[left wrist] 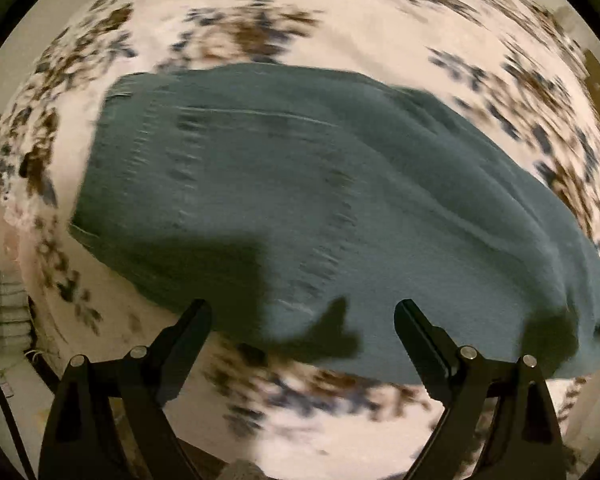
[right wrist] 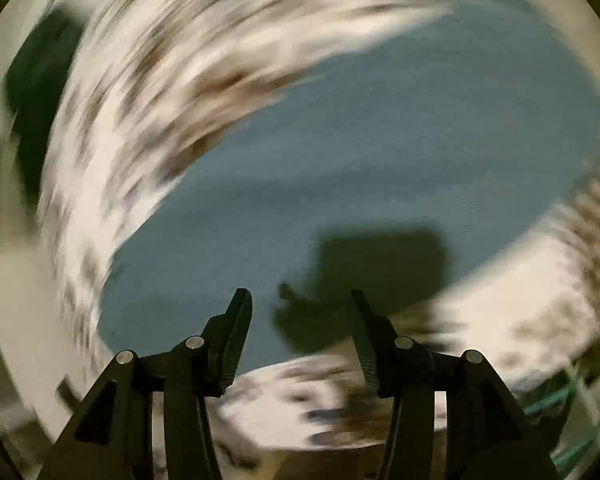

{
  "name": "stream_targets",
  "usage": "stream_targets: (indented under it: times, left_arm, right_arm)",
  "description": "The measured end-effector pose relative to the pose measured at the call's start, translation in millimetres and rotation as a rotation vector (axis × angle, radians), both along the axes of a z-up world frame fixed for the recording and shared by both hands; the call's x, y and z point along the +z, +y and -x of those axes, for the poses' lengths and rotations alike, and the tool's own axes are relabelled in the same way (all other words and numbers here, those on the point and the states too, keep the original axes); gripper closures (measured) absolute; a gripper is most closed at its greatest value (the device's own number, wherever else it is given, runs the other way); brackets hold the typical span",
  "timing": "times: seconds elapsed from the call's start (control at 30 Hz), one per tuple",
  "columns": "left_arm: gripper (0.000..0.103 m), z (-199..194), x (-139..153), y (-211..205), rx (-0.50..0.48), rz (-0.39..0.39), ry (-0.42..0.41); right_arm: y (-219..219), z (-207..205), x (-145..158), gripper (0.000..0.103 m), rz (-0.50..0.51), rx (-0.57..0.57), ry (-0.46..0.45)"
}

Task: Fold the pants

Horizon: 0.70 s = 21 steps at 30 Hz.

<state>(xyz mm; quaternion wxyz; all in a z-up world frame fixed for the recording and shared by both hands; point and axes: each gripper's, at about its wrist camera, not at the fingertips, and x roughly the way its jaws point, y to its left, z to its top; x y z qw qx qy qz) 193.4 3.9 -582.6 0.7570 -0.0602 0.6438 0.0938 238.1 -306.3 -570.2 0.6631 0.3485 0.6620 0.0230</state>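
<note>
1 teal pants [left wrist: 300, 200] mid-frame on 1 floral sheet [left wrist: 340, 28]; left gripper [left wrist: 302, 312] & right gripper [right wrist: 300, 300] both released, holding nothing.

A floral-patterned bedspread [left wrist: 340, 28], seemingly, blurred throughout

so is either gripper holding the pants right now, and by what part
Nothing is held. The left gripper and right gripper both stand open above the teal pants, with no cloth between their fingers.

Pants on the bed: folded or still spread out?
Folded, it seems: the teal pants lie as one compact slab on the floral bedspread, no separate legs visible.
</note>
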Motion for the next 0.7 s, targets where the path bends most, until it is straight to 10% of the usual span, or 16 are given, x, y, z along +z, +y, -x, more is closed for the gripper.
stream_targets:
  times: [0.2, 0.4, 0.5, 0.7]
  left_arm:
    - [0.01, -30.6, -22.7, 58.4, 0.036, -0.079, -0.007]
    - [0.01, -55.0, -46.6, 92.5, 0.082, -0.041, 0.008]
    - [0.01, -55.8, -54.1, 110.9, 0.083, -0.021, 0.007]
    - [0.01, -43.5, -56.5, 130.4, 0.063, -0.002, 0.006]
  right_arm:
    - [184.6, -166.1, -8.3, 0.051, -0.032, 0.498, -0.097]
    - [277.9, -206.8, -62.2, 0.051, 0.004, 0.866, 0.107]
    - [279.9, -200.8, -63.5, 0.088, 0.008, 0.859, 0.109]
    - [212.0, -223.6, -18.3, 0.102, 0.085, 0.495, -0.043]
